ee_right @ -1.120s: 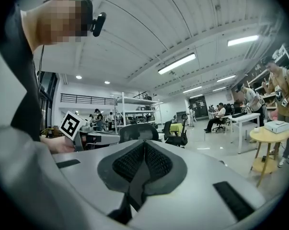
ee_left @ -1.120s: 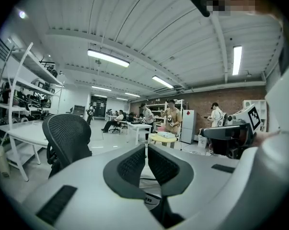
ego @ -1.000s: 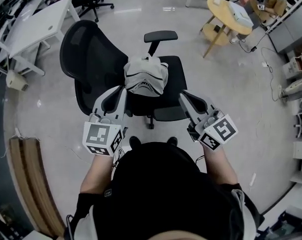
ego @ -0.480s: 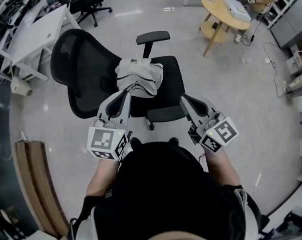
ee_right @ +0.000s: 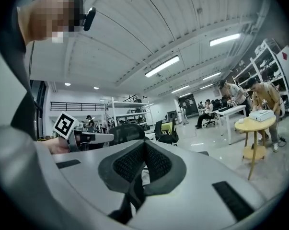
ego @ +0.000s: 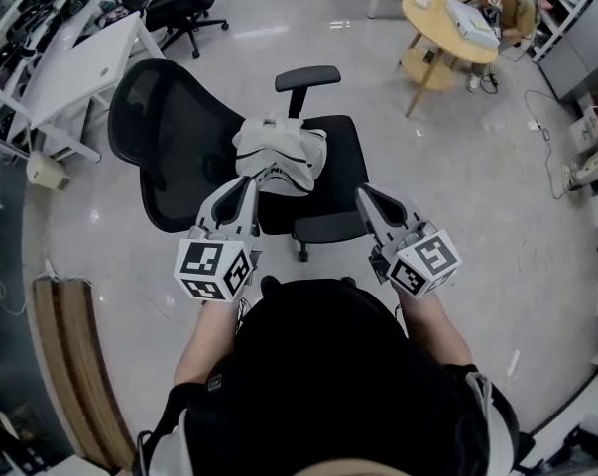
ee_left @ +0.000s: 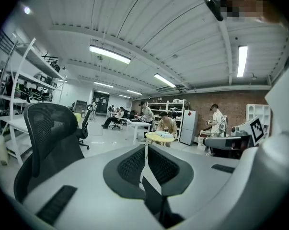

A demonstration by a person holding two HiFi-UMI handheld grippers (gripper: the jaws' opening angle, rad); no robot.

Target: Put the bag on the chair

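On the office chair (ego: 343,145) seat: white bag (ego: 279,154), looks soft, light, floppy; I'd pinch bunched top fabric. Left tool (ego: 247,182) and right tool (ego: 364,195) both closed, empty.

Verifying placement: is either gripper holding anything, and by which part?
Nothing held: left gripper and right gripper are both shut and empty; the bag lies on the chair seat.

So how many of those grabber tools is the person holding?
2. The left gripper is by the near-left edge of the bag on the chair. The right gripper is at the seat's right side. Both have their jaws shut.
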